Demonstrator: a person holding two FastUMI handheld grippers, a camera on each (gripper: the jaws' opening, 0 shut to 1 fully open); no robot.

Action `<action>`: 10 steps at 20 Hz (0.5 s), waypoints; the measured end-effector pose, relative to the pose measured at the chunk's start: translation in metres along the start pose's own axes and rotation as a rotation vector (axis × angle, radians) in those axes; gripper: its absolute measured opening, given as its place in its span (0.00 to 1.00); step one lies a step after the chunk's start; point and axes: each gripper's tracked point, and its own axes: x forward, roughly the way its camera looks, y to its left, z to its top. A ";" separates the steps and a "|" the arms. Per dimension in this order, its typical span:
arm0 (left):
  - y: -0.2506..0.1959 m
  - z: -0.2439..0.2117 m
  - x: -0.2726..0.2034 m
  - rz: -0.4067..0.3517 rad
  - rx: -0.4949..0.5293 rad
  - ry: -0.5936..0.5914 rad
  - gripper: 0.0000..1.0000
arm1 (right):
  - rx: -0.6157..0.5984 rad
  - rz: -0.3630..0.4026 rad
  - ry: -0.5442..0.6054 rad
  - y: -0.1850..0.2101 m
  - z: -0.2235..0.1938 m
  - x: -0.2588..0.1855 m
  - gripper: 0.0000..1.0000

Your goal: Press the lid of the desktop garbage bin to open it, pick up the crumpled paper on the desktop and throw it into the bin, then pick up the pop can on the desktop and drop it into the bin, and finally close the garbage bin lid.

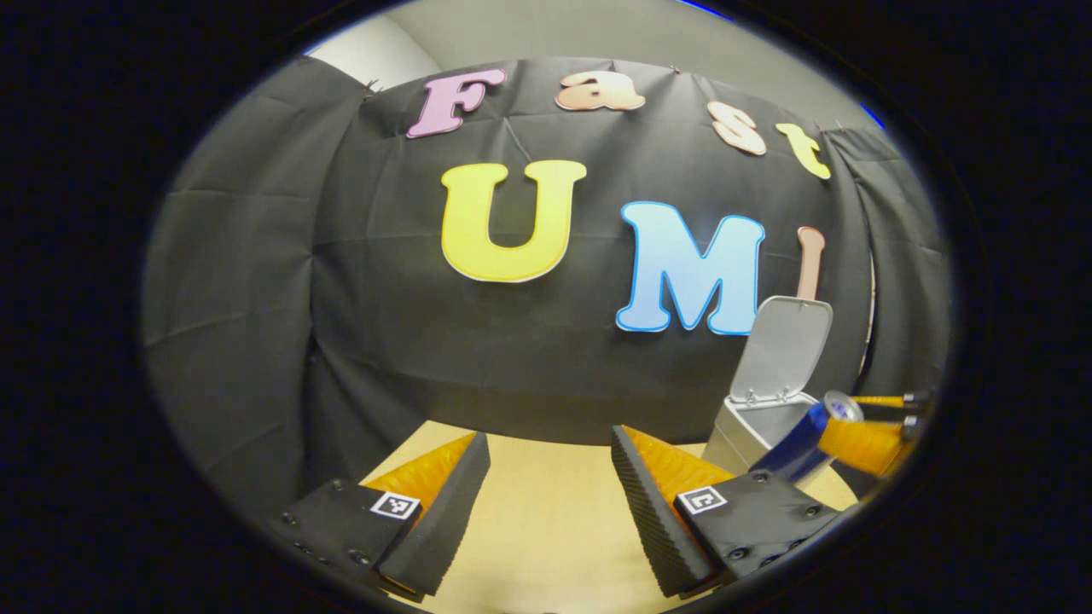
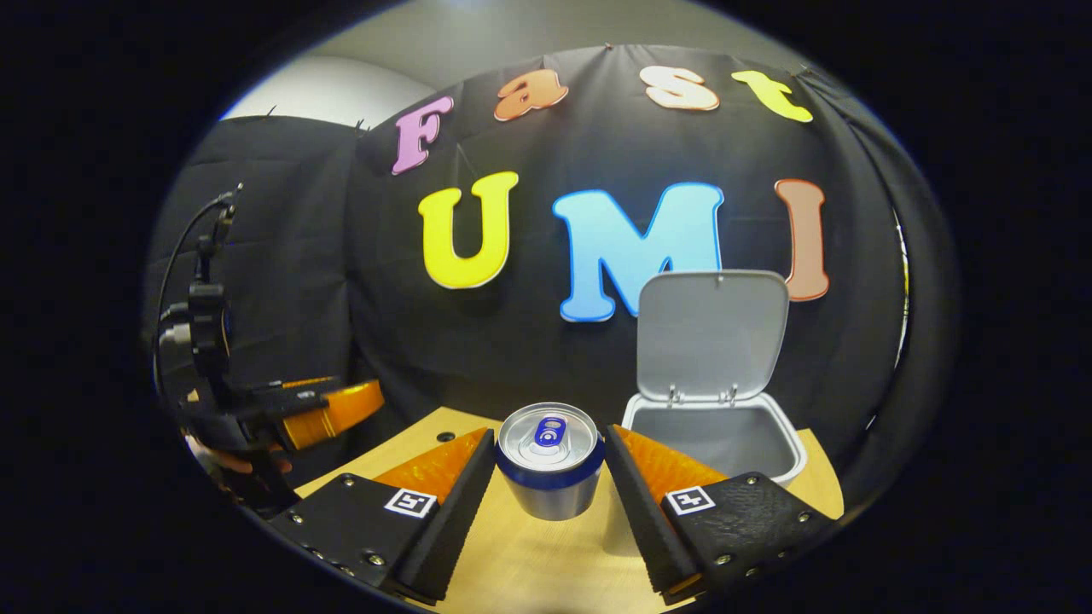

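Bench (image 2: 546, 554) of pale wood grain carries the bin (image 2: 715, 439), a grey, rounded-rectangular plastic box. Its lid (image 2: 712, 334) stands upright on two small hinges at the rear rim, smooth inner face showing. Nothing of the bin's contents can be made out; the visible inside wall is plain grey. Just left of the bin, the can (image 2: 550, 460), a shiny metal cylinder with a blue band and blue pull tab, sits upright between the right tongs (image 2: 550, 465), whose ribbed fingers close against its sides. Further left of the bin, the left tongs (image 1: 550, 477) are spread wide, holding nothing.
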 end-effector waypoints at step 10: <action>0.013 -0.001 -0.004 0.023 -0.010 0.004 0.95 | -0.049 -0.182 -0.035 -0.086 0.014 0.045 0.83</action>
